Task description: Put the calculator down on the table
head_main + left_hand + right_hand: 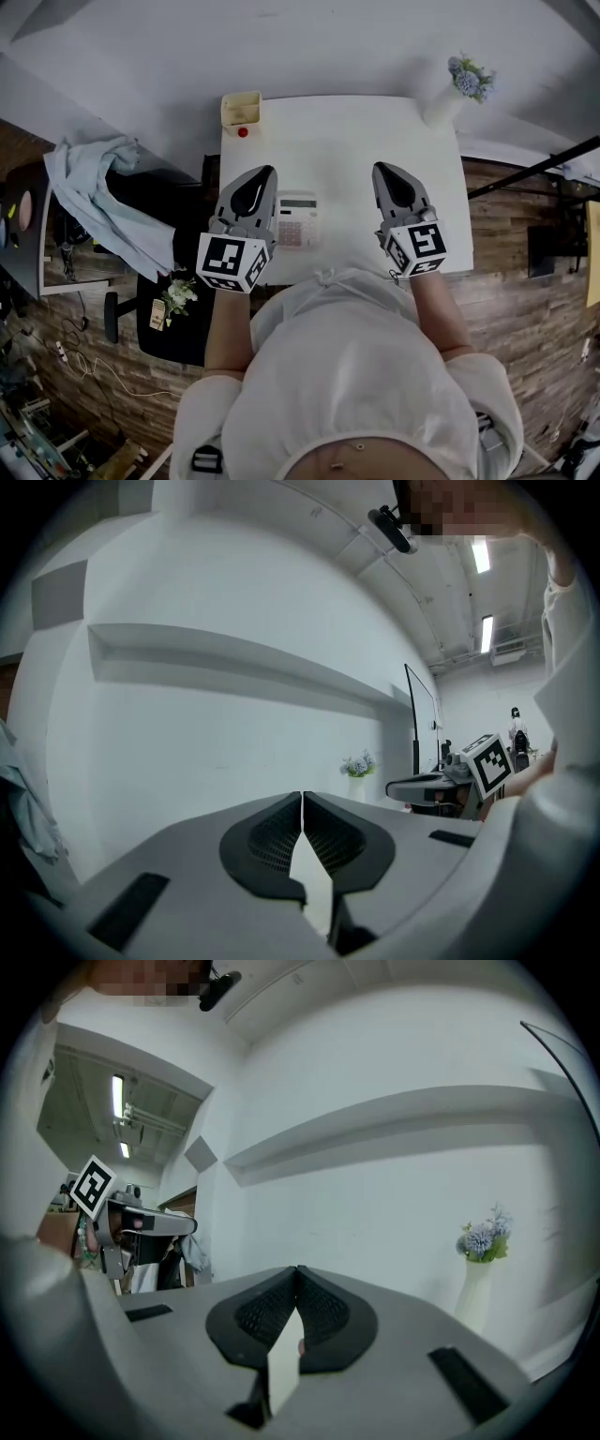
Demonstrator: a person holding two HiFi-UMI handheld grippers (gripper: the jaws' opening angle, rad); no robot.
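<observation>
Calculator [297, 220] lies flat on the white table [347, 141], near the front edge, keys up. From the head view it sits between the two tools, close beside the left gripper [267, 172] and well apart from the right gripper [380, 170], and neither one touches it. A pale yellow box [241, 109] stands at the far left corner and a vase of flowers [458, 88] at the far right. A light blue cloth [98, 178] is draped off to the left.

Left gripper view: the jaws are pressed together with nothing between them, facing the white wall, with the other tool off to the right.

Right gripper view: the same here – jaws closed and empty, the vase to the right.
</observation>
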